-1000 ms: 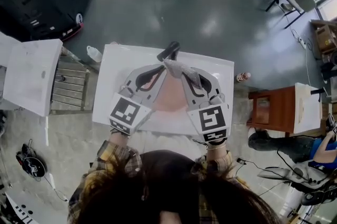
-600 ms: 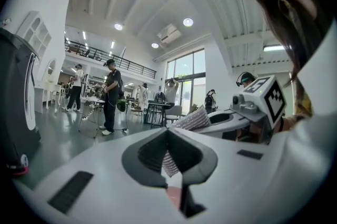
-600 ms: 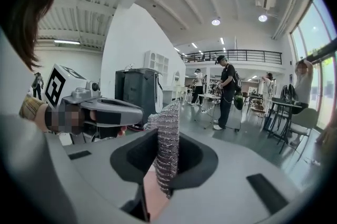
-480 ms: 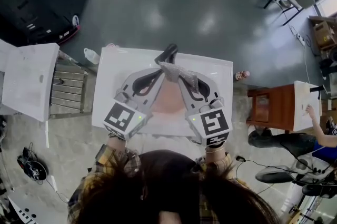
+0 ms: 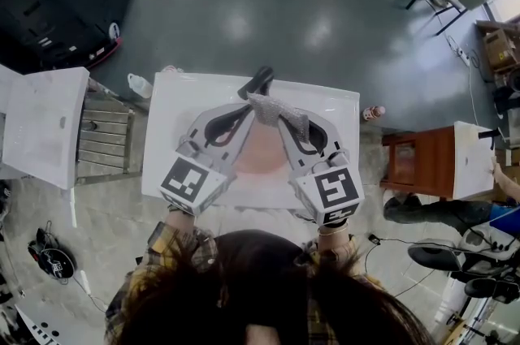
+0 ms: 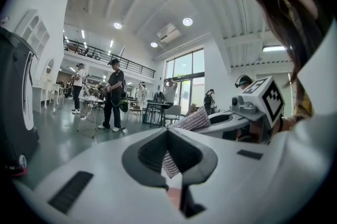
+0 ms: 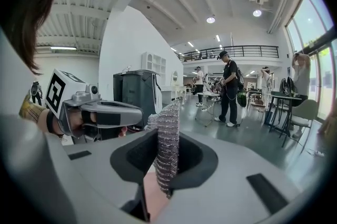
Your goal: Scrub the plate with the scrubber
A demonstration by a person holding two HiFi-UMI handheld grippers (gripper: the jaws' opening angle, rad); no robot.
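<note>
Scrubber [image 7: 165,133] of steel mesh is pinched in my right claw [image 7: 168,162], above the pink plate [image 5: 260,153] on the white table [image 5: 175,116]. My left claw [image 6: 169,136] is closed tight just beside it, with pink showing in the slit behind its tips.

The person's left grey two-jaw gripper [image 5: 244,109] and right grey two-jaw gripper [image 5: 274,111] reach forward side by side and angle inward, so their tips nearly meet ahead of the body. The left jaws are drawn together. The right jaws are clamped on a silvery mesh scrubber [image 7: 167,136], which stands upright between them. Both forearms, in yellow plaid sleeves [image 5: 173,236], are bent in close to the chest, elbows tucked.
</note>
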